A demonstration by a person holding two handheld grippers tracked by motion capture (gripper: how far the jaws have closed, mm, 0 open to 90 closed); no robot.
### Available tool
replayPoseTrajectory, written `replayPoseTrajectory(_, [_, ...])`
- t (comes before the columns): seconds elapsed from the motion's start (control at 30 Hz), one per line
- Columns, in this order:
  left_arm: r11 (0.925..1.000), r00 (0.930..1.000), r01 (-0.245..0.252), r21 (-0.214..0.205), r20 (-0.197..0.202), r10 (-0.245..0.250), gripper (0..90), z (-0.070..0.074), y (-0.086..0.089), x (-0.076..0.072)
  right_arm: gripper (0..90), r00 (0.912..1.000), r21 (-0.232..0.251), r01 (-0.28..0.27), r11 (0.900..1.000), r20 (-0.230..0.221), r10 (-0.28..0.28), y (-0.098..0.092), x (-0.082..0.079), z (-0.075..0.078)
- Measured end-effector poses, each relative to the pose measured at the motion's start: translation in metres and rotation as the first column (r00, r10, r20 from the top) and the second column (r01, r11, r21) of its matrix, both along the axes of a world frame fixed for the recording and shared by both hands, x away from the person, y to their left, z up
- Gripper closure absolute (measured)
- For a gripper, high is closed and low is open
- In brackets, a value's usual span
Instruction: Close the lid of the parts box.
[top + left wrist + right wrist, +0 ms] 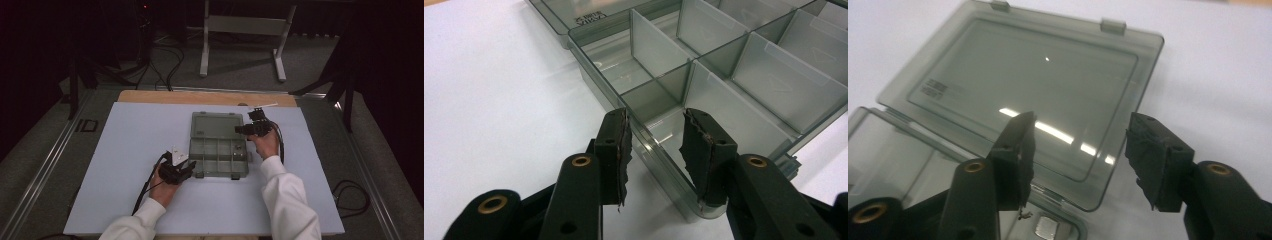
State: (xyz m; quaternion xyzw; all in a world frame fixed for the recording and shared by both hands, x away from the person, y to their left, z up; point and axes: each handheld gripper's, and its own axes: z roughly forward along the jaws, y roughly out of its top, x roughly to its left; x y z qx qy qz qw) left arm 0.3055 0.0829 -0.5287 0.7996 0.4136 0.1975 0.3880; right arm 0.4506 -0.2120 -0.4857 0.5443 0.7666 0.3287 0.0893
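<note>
Organizer box (pixel 218 159) lies open on the white table (pixel 125 150), its lid (pixel 1023 95) flat behind. Left tool (pixel 654 145) has jaws apart, straddling the box's near corner wall; right tool (pixel 1078 155) hovers over the lid, jaws apart. Likely step: steadying the box before closing it. Next, the right tool must catch the lid's edge.

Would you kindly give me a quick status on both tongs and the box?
Left tongs open, straddling the box front-left wall. Right tongs open, over the lid, holding nothing. Lid lies flat open. Nothing in the way.
</note>
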Motion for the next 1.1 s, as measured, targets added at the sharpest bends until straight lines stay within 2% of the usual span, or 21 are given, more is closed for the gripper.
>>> replayPoseTrajectory(0.2, [1.0,1.0,0.0,-0.001,0.0,0.0,63.2,0.0,0.0,0.0,38.2,0.9962,0.011,0.019,0.9998,-0.085,-0.018,-0.002,0.003,-0.018])
replayPoseTrajectory(0.4, [1.0,1.0,0.0,0.0,0.001,0.0,63.3,0.0,0.0,0.0,37.7,0.9852,0.104,0.042,0.9937,-0.17,-0.024,-0.003,0.008,-0.03])
replayPoseTrajectory(0.53, [1.0,1.0,0.001,0.001,0.002,-0.001,63.2,0.0,0.0,0.0,38.4,0.9809,0.146,0.048,0.9881,-0.193,-0.019,-0.002,0.011,-0.035])
replayPoseTrajectory(0.73, [1.0,1.0,0.003,0.003,0.002,-0.003,63.3,0.0,0.0,0.0,41.1,0.9825,0.159,0.054,0.9859,-0.185,-0.024,-0.002,0.012,-0.036])
replayPoseTrajectory(0.83, [1.0,1.0,0.005,0.004,0.003,-0.005,63.2,0.0,0.0,0.0,44.9,0.9904,0.195,0.061,0.9789,-0.134,-0.035,-0.007,0.011,-0.029])
replayPoseTrajectory(0.97, [1.0,1.0,0.005,0.006,0.002,-0.005,63.1,0.0,0.0,0.0,47.8,0.9969,0.198,0.04,0.9794,-0.075,-0.025,-0.009,0.01,-0.019])
replayPoseTrajectory(1.1, [1.0,1.0,0.006,0.007,0.003,-0.006,63.1,0.0,0.0,0.0,48.2,0.9991,0.197,0.021,0.9803,-0.039,-0.014,-0.01,0.008,-0.015])
